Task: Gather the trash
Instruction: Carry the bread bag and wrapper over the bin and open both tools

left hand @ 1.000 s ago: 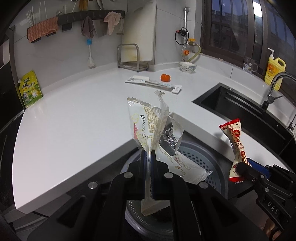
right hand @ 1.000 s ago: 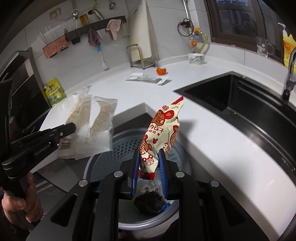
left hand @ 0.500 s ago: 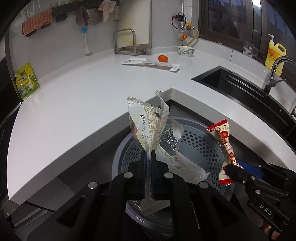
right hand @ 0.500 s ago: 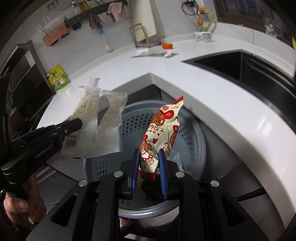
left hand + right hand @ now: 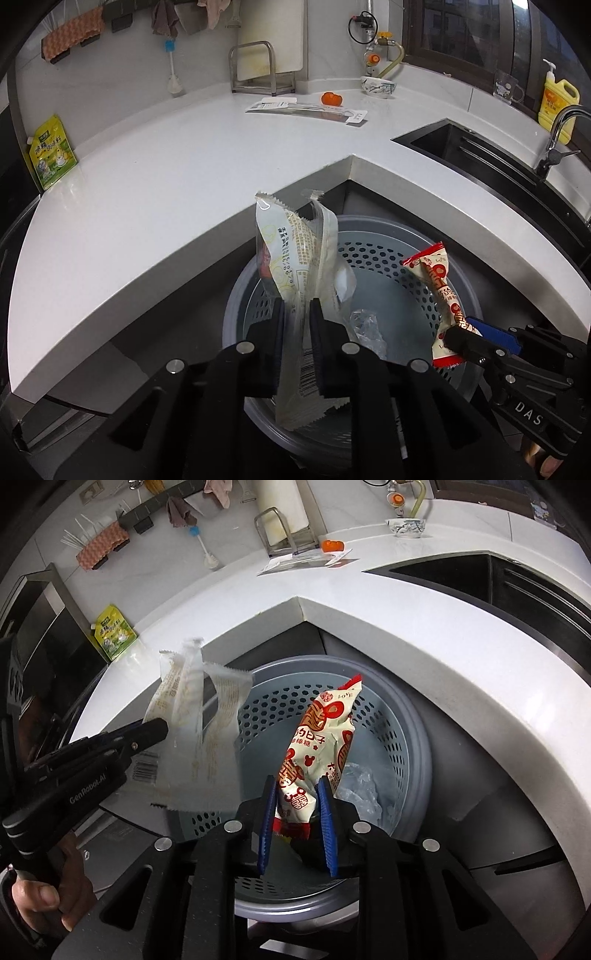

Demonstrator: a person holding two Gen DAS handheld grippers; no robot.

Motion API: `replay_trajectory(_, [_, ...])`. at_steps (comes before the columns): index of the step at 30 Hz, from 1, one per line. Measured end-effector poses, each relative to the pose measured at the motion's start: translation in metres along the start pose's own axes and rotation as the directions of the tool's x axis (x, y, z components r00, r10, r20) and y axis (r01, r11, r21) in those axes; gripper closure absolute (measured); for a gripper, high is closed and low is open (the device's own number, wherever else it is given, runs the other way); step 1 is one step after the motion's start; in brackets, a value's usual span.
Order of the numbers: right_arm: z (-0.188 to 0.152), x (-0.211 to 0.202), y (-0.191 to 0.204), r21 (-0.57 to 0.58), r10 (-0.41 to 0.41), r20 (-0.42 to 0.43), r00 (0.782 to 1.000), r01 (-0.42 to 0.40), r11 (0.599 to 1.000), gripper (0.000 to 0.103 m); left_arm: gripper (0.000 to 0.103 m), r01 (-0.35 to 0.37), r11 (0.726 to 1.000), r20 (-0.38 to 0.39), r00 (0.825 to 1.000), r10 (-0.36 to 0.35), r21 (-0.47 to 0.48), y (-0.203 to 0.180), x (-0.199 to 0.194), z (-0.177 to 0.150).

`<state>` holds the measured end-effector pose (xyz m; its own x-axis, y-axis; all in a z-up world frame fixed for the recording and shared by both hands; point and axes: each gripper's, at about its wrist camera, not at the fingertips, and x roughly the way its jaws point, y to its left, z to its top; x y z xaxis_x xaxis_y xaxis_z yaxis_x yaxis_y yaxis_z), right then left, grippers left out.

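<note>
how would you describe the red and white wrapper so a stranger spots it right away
Find the grey perforated bin tucked under the white counter's corner. Two grippers hover over it; the red and white wrapper stands between the blue-padded fingers. Its neighbour is pale and translucent.

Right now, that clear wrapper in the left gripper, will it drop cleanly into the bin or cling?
The clear wrapper looks thin, empty and light, so it may flutter. The left gripper has just been opening around it; creased film could cling. The bin sits directly below.

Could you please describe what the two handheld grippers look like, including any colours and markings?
Both are black, angular, with silver screws. The left gripper has black fingers and white "GenRobot.AI" lettering on its side. The right gripper has blue ribbed pads and "DAS" lettering. No cables or sleeves show.
</note>
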<state>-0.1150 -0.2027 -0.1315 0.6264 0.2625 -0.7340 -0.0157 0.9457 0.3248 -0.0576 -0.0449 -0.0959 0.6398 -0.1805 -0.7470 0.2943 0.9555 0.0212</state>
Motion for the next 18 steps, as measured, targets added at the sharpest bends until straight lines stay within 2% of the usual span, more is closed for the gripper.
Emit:
replay_trajectory(1, [0.0,0.0,0.0,0.001,-0.002,0.0,1.0,0.002,1.0,0.078,0.076,-0.002,1.0,0.003,1.0,0.002,-0.002,0.0,-0.001,0.0])
replay_trajectory(2, [0.001,0.0,-0.001,0.002,-0.002,0.001,1.0,0.002,1.0,0.07,0.059,-0.001,1.0,0.007,1.0,0.001,-0.006,0.001,-0.002,0.0])
replay_trajectory(3, [0.001,-0.001,-0.002,0.005,-0.002,0.007,1.0,0.002,1.0,0.061,0.036,-0.005,1.0,0.014,1.0,0.005,-0.013,0.002,-0.003,0.0])
replay_trajectory(4, [0.0,-0.002,-0.002,0.006,-0.005,0.015,1.0,0.004,1.0,0.059,0.03,-0.009,1.0,0.028,1.0,0.01,-0.021,0.004,-0.005,0.0])
replay_trajectory(18, [-0.001,-0.015,0.0,-0.008,-0.018,0.05,0.999,0.018,1.0,0.058,0.029,-0.06,0.997,0.038,0.997,0.062,-0.048,0.014,-0.01,0.001])
